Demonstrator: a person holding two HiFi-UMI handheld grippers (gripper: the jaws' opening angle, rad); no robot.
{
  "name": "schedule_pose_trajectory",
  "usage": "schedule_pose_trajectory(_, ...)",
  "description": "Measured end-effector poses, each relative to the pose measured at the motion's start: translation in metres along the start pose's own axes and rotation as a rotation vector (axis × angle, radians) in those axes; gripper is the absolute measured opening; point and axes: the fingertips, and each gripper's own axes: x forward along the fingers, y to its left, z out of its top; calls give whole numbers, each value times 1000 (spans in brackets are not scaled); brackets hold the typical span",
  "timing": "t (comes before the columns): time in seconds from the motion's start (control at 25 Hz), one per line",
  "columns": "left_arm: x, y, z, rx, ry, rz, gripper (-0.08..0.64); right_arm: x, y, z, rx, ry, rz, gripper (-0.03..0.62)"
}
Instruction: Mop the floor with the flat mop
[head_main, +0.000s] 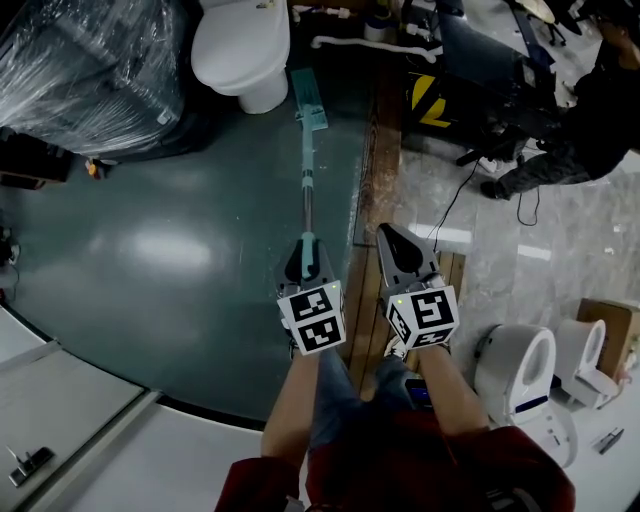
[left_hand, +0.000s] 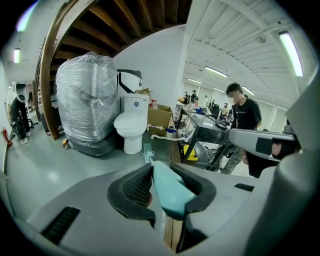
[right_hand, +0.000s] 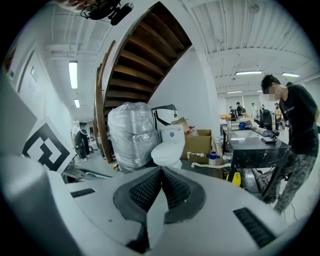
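With our left gripper (head_main: 306, 255) we clamp the teal-handled flat mop (head_main: 309, 140), its head far ahead beside the white ceramic toilet (head_main: 243, 45). Our right gripper (head_main: 398, 245) is closed and empty. We think this one-sided hold may twist and knock the toilet.

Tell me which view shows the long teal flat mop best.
The head view: the teal flat mop shows whole there, from its grip in the left gripper to its flat head by the white toilet. The left gripper view shows mainly the clamped grip; the right gripper view shows hardly anything of it.
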Motion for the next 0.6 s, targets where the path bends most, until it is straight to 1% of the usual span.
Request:
schedule_pose_trajectory(0.28,-26,-14,-8,2,8,5,127,-28,1,6,0,-17,9,17)
schedule_pose_trajectory(0.48,-54,-29,-21,-22,15,9,127,-56,6,10,-4,-34,26,17)
schedule_pose_trajectory(0.6,-74,-39,-26,-23,3,19,127,-76,9,13,-8,-44,39,17)
